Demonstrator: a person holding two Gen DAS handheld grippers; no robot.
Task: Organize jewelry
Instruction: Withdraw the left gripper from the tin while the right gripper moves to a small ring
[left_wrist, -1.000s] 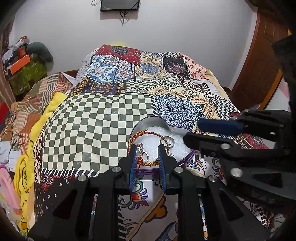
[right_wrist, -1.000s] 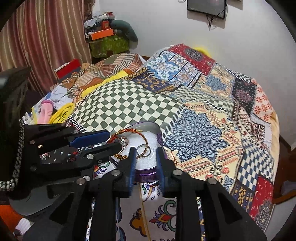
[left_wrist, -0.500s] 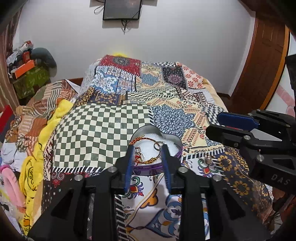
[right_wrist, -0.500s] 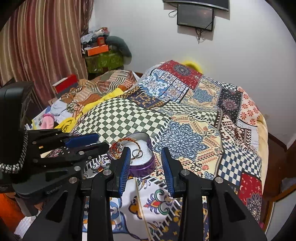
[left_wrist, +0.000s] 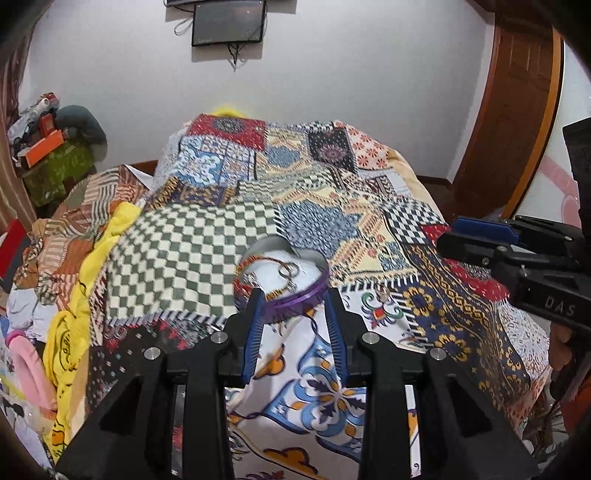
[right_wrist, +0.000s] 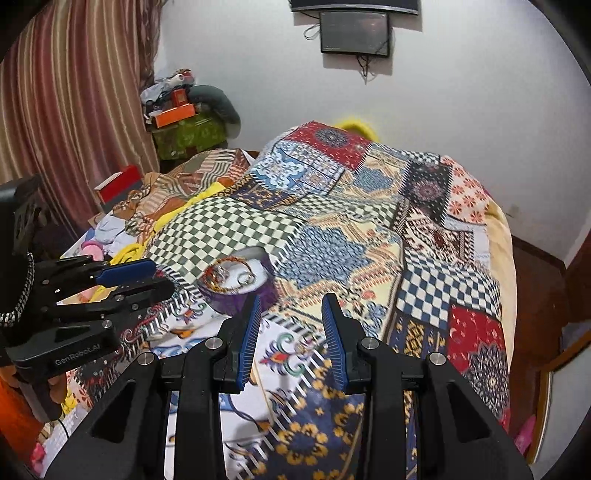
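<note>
Heart-shaped tin (left_wrist: 282, 280) on the patchwork bedspread (left_wrist: 207, 258), purple-walled, white-lined, straight ahead of the left gripper (left_wrist: 295, 325) and just beyond its tips. Lying inside on the lining: a red-and-gold beaded bracelet (left_wrist: 258, 275) curled along the nearer-left rim, plus silver rings (left_wrist: 290, 271) toward the middle. Seen from the right gripper (right_wrist: 291, 332), same tin (right_wrist: 240, 284) ahead and off to the left, well apart from the tips — left gripper (right_wrist: 136, 280) visibly the nearer of the two, poised just beside the tin's left edge.

Left gripper jaws apart with nothing between the blue pads, having just been opening. Right gripper jaws likewise apart and bare, only bedspread showing in the gap.

Bracelet's long axis running roughly across the left gripper's line of reach, so probably a straight forward-and-down dip for any further tidying, with the heart's point toward the gripper. No loose jewelry made out on the bedspread outside the tin; small pieces could hide in the busy pattern.

Readable writing: "DAS" on the right gripper's body (left_wrist: 559, 304) in the left view, "GenRobot.AI" on the left gripper's body (right_wrist: 75, 354) in the right view. Nothing legible on the tin.
</note>
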